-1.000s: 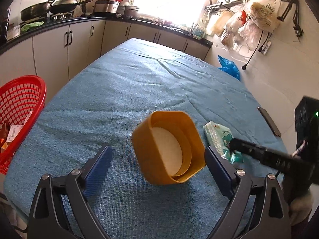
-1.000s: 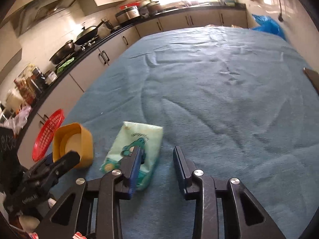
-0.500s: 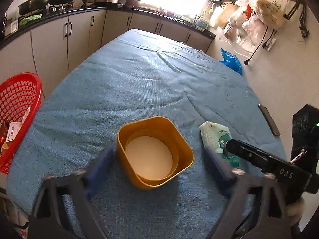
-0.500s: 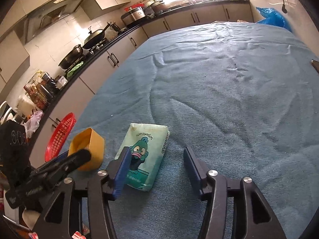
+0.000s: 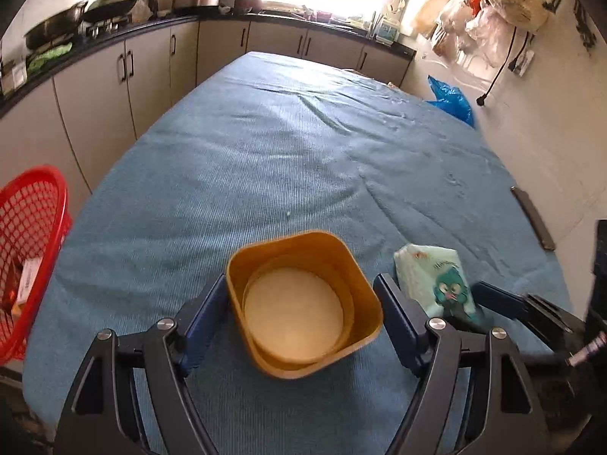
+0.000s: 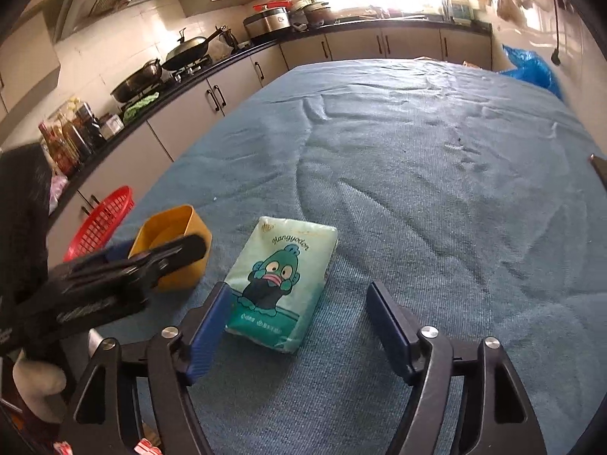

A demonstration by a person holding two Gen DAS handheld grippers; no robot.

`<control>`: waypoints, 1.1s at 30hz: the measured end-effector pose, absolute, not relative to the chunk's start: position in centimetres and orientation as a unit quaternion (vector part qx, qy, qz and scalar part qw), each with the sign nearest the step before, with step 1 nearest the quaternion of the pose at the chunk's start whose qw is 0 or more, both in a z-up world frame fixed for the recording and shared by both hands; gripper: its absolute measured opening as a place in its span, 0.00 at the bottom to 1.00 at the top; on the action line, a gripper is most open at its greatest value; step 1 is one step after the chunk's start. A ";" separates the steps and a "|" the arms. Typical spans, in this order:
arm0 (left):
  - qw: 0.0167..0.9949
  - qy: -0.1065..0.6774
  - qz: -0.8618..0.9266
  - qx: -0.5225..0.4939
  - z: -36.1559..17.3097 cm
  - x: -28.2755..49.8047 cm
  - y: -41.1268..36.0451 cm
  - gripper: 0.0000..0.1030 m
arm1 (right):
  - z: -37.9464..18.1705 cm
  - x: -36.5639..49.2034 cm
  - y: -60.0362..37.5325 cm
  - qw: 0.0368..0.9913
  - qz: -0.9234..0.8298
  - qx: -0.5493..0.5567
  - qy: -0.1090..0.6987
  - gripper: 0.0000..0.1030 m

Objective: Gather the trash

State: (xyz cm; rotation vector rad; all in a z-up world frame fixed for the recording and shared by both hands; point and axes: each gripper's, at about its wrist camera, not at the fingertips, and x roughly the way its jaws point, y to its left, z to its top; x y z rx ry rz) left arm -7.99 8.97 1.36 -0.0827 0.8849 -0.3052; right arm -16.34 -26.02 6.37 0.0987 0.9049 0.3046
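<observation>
Left wrist view: my left tool (image 5: 303, 299) straddles the yellow tub (image 5: 303, 303) at lower centre of the frame, one blue pad against each side wall; I read this as a grasp on the tub. It is a rounded-square, smooth plastic container, upright, with a pale round disc lying in its bottom. It rests on the bench (image 5: 284, 151), which is covered in ribbed, slightly rumpled blue cloth. A red mesh basket (image 5: 30, 235), apparently the collecting bin, sits at the left edge of the frame, so I judge the coming move to be a carry leftward.

Right wrist view: my right tool (image 6: 299, 314) is releasing, its jaws opening. The tissue pack (image 6: 282, 276) lies flat at centre frame, its near end between the pads but untouched. Its long axis runs away from the tool, tilted slightly toward upper right. It is a soft, glossy, pale green film pack printed with a cartoon fish. The pack lies just right of the tub.
</observation>
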 end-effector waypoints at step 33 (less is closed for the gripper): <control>0.909 0.394 -0.109 -0.075 2.6 -10.9 15.9 0.73 | 6.6 -14.7 -21.8 0.887 0.102 -0.019 0.451 0.41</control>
